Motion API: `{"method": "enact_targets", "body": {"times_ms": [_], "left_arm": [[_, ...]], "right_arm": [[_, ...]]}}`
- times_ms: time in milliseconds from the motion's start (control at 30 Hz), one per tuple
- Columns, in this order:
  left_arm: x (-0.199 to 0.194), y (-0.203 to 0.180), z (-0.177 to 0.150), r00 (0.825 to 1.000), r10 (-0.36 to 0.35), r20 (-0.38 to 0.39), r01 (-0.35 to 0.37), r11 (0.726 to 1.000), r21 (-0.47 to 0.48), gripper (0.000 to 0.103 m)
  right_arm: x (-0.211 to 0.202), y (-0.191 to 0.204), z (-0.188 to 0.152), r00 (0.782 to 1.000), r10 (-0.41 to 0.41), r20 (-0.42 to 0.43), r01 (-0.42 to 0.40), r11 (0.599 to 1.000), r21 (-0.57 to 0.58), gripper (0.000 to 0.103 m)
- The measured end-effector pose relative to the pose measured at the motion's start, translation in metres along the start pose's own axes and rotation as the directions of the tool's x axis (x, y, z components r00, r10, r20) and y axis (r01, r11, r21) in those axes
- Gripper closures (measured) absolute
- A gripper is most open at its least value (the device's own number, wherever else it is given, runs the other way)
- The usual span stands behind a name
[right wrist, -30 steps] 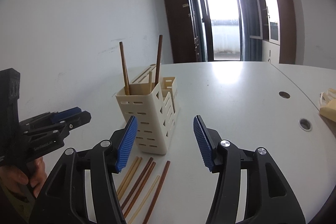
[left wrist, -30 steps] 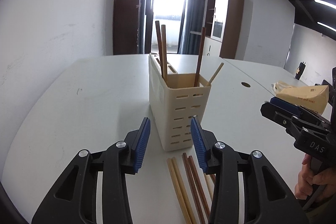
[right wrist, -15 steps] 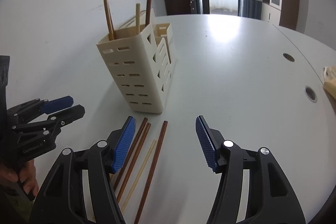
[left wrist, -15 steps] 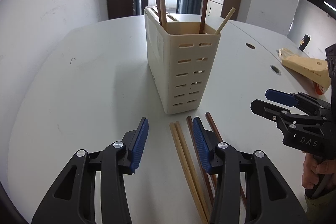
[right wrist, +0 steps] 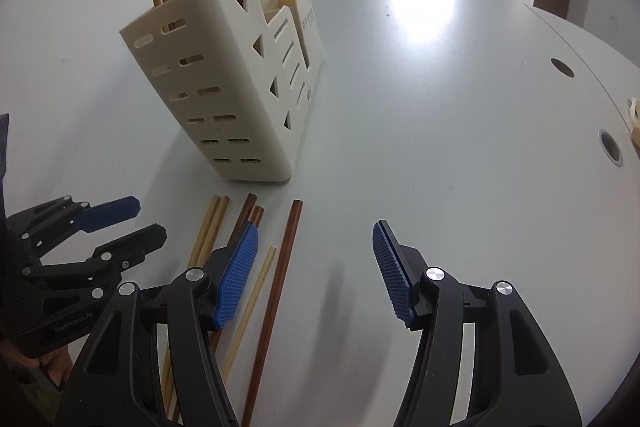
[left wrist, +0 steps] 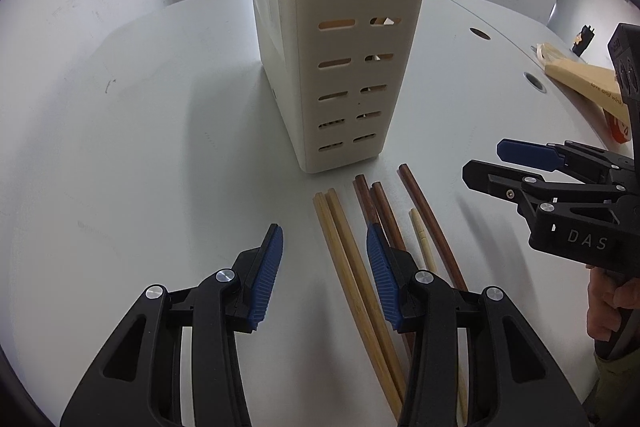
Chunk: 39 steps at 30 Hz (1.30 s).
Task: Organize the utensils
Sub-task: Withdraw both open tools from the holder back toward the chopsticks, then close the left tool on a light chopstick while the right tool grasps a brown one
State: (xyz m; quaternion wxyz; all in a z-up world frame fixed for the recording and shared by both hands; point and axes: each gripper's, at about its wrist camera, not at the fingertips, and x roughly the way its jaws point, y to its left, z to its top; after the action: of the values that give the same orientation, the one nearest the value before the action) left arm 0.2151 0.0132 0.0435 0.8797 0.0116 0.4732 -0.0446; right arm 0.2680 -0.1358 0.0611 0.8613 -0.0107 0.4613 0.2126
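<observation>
A cream slotted utensil holder (left wrist: pixel 340 67) (right wrist: pixel 224 83) stands on the white table with several chopsticks upright in it. In front of it lie loose chopsticks: a light bamboo pair (left wrist: pixel 344 255) (right wrist: pixel 208 231), dark brown ones (left wrist: pixel 380 211) (right wrist: pixel 282 275) and a thin pale one (left wrist: pixel 422 243) (right wrist: pixel 256 291). My left gripper (left wrist: pixel 324 255) is open just above the table, its right pad over the dark sticks and the bamboo pair showing between its pads. My right gripper (right wrist: pixel 316 267) is open, wider, with its left pad beside the lone dark stick. Nothing is held.
A tan paper bag (left wrist: pixel 584 83) lies at the table's far right. Round cable holes (right wrist: pixel 562 67) (right wrist: pixel 610 147) sit in the tabletop to the right. A white wall runs behind the holder; a doorway and cabinets stand at the back.
Both grippers have sunk toward the table and tipped downward, closing in on the loose chopsticks. The holder looms larger and higher in both views.
</observation>
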Motion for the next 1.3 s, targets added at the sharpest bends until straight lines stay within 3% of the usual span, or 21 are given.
{"method": "enact_targets", "body": {"times_ms": [367, 533, 867, 1000, 1033, 1300], "left_arm": [[0.030, 0.009, -0.006, 0.998, -0.028, -0.056, 0.026, 0.999, -0.044, 0.063], [0.038, 0.010, -0.007, 0.998, -0.023, -0.062, 0.021, 0.999, -0.043, 0.066], [0.043, 0.012, -0.008, 0.998, -0.007, -0.058, 0.005, 0.999, -0.033, 0.073], [0.046, 0.008, -0.003, 0.998, -0.006, -0.069, 0.005, 1.000, -0.018, 0.091], [0.047, 0.006, -0.001, 0.997, -0.007, -0.074, 0.007, 1.000, -0.007, 0.091], [0.052, 0.001, 0.003, 0.997, 0.011, -0.072, -0.010, 1.000, 0.021, 0.097]], "right_arm": [[0.038, 0.006, 0.001, 0.999, -0.010, -0.049, 0.010, 1.000, -0.002, 0.044], [0.054, 0.008, -0.004, 0.997, -0.026, -0.067, 0.026, 1.000, -0.003, 0.053], [0.083, 0.009, -0.009, 0.995, -0.062, -0.078, 0.061, 0.998, -0.024, 0.060], [0.086, 0.009, -0.009, 0.995, -0.038, -0.092, 0.037, 0.999, -0.012, 0.082], [0.086, 0.007, -0.009, 0.995, -0.027, -0.095, 0.026, 1.000, -0.007, 0.086], [0.087, 0.006, -0.008, 0.996, -0.005, -0.086, 0.004, 1.000, -0.005, 0.094]]}}
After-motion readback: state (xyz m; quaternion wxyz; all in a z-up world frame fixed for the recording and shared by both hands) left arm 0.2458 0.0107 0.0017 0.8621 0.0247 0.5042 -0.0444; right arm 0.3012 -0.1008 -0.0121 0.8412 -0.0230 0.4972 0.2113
